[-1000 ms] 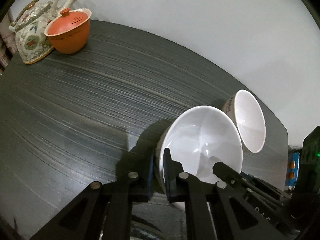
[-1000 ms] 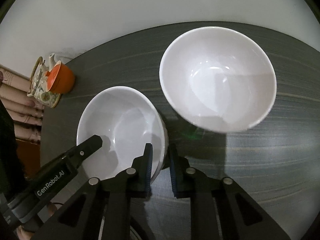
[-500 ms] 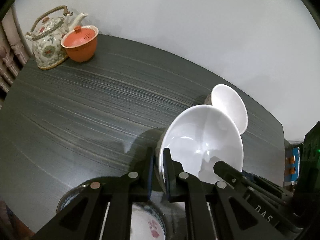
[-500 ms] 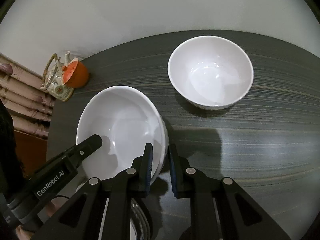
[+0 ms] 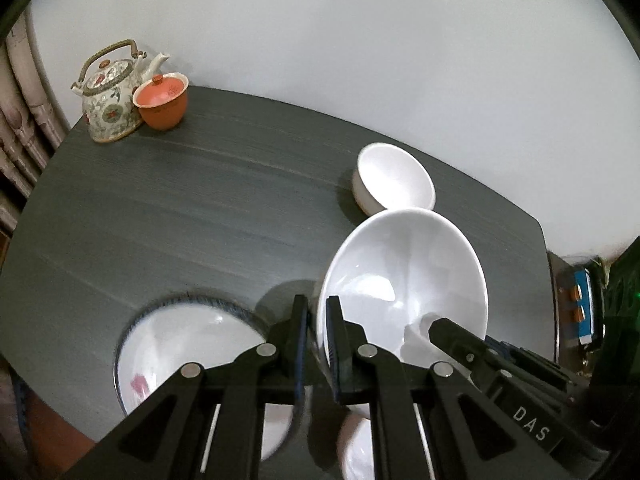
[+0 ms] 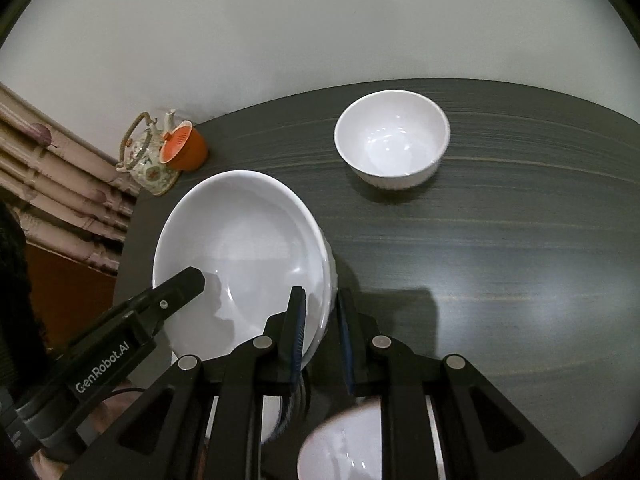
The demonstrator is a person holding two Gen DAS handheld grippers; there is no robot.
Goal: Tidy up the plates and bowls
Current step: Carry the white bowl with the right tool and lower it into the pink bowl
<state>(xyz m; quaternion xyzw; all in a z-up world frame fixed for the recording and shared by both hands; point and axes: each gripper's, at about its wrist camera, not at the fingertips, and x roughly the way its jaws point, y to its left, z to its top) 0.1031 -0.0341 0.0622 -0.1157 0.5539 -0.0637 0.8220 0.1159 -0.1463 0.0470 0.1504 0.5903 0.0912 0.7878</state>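
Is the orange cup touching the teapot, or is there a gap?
Cannot tell. In both wrist views the orange cup overlaps the teapot standing right behind it, so neither contact nor a gap shows plainly.

Left gripper: matte black fingers, open triangular cutouts, round silver screws, blue pads. Right gripper: same build. White lettering "DAS" on one body, "GenRobot.AI" on the other.
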